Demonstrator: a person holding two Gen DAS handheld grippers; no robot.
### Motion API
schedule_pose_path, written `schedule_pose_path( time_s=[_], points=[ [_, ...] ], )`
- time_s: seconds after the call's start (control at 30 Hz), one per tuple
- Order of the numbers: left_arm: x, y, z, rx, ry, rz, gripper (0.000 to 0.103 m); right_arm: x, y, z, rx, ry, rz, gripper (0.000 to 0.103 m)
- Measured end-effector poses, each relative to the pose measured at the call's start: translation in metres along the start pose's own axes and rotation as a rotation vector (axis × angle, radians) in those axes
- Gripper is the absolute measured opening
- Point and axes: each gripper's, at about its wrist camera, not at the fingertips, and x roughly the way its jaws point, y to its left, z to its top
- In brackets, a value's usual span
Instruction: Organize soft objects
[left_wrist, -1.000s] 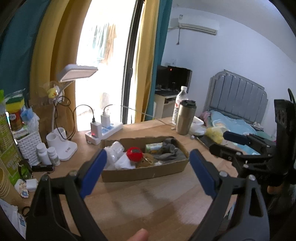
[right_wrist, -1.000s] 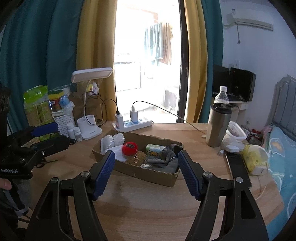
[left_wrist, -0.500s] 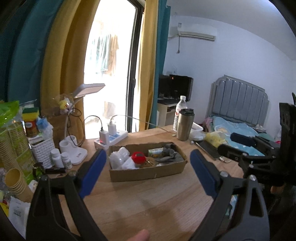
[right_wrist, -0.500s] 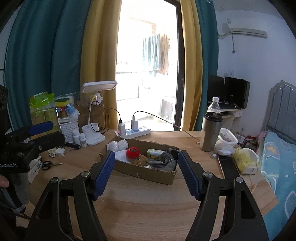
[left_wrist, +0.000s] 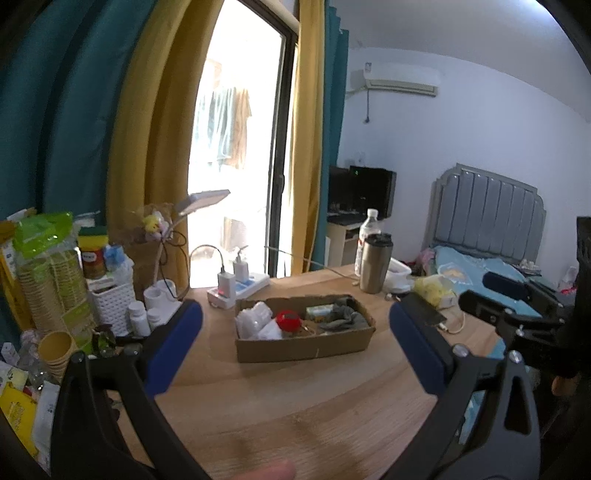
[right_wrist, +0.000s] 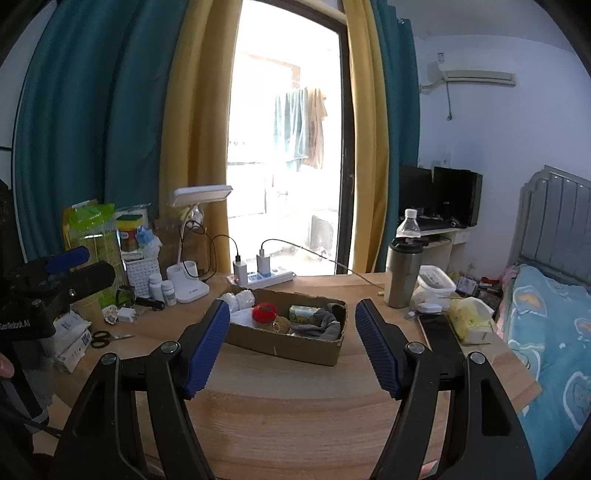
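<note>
centrally on the light wooden bench (right_wrist: 295, 413) sits the shallow brown cardboard box (right_wrist: 284, 341) holding a red plush ball (right_wrist: 263, 312) and grey socks (right_wrist: 317, 325); both tools, left (left_wrist: 295, 345) and right (right_wrist: 288, 343), hang released and empty.

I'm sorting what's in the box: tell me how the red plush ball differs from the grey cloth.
The red plush ball is bright red, round and compact; the grey cloth is dull grey, crumpled and spread out. The ball sits mid-box, the cloth at the right end. Both lie loose inside the cardboard box.
</note>
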Motion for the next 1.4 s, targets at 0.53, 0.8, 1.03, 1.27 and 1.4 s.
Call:
schedule_pose_path(
  time_s=[0.53,0.8,1.03,1.27,1.4],
  points=[
    [-0.022,-0.017,0.007,0.012,-0.032,-0.029,0.102,-0.028,0.000,0.007,-0.006,-0.052,-0.025,0.074],
    [-0.026,-0.023,0.007,0.035,-0.043,-0.029,0.102,-0.028,-0.001,0.008,-0.001,-0.061,-0.032,0.075],
    [-0.026,-0.025,0.006,0.034,-0.039,-0.032,0.102,-0.027,-0.001,0.007,-0.001,-0.057,-0.027,0.075],
    [-0.024,-0.026,0.002,0.032,-0.027,-0.032,0.102,-0.026,0.000,0.004,-0.002,-0.051,-0.023,0.075],
    [-0.024,-0.027,0.002,0.031,-0.027,-0.033,0.102,-0.026,0.001,0.003,-0.002,-0.049,-0.021,0.075]
  ],
)
